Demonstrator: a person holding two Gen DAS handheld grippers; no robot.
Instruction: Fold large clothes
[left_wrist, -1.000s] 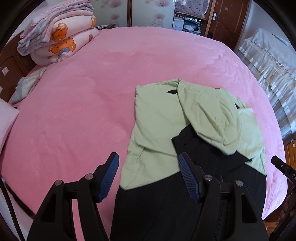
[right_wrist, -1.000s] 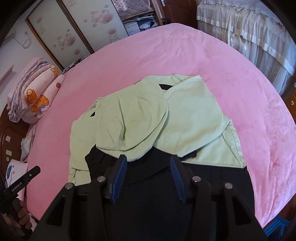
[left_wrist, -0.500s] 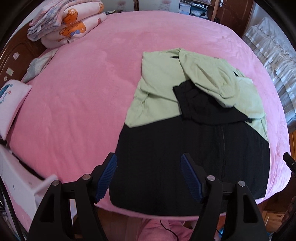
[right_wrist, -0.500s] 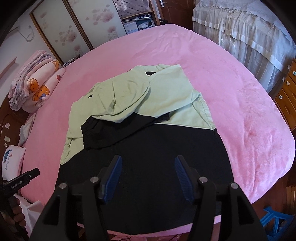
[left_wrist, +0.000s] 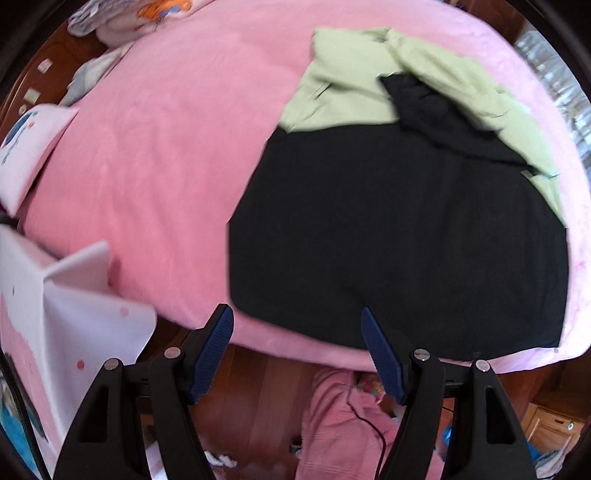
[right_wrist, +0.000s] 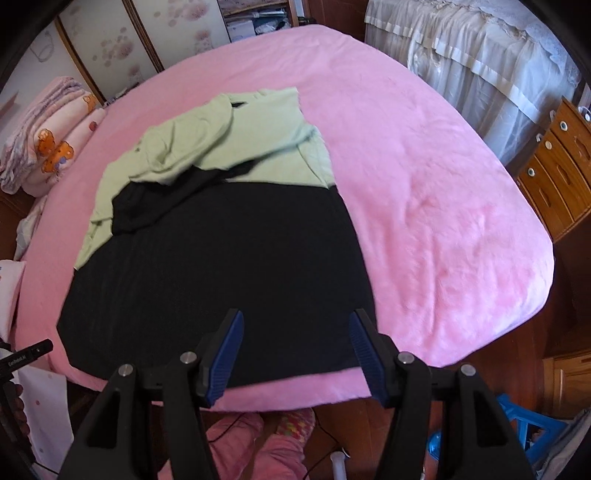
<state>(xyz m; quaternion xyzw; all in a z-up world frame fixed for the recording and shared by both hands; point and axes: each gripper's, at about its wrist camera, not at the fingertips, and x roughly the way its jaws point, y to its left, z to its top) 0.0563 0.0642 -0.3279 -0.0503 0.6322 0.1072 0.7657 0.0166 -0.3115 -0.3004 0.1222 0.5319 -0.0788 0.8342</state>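
Green-and-black garment (right_wrist: 221, 236) spread flat on the pink bed (right_wrist: 424, 192), its black hem at the bed's near edge. Left gripper (left_wrist: 297, 332) and right gripper (right_wrist: 295, 334) hover above that hem, jaws apart, nothing between the blue pads.

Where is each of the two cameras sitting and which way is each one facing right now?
Left wrist: on the left gripper, tipped steeply down over the near edge of the pink bed, toward the garment's near left corner; open, empty jaws and pink-clad legs below.
Right wrist: on the right gripper, looking down and across the bed toward the wardrobe doors; open, empty jaws, the legs, a hand at far left.
Shared: the bed, the black and green garment, the folded quilts.
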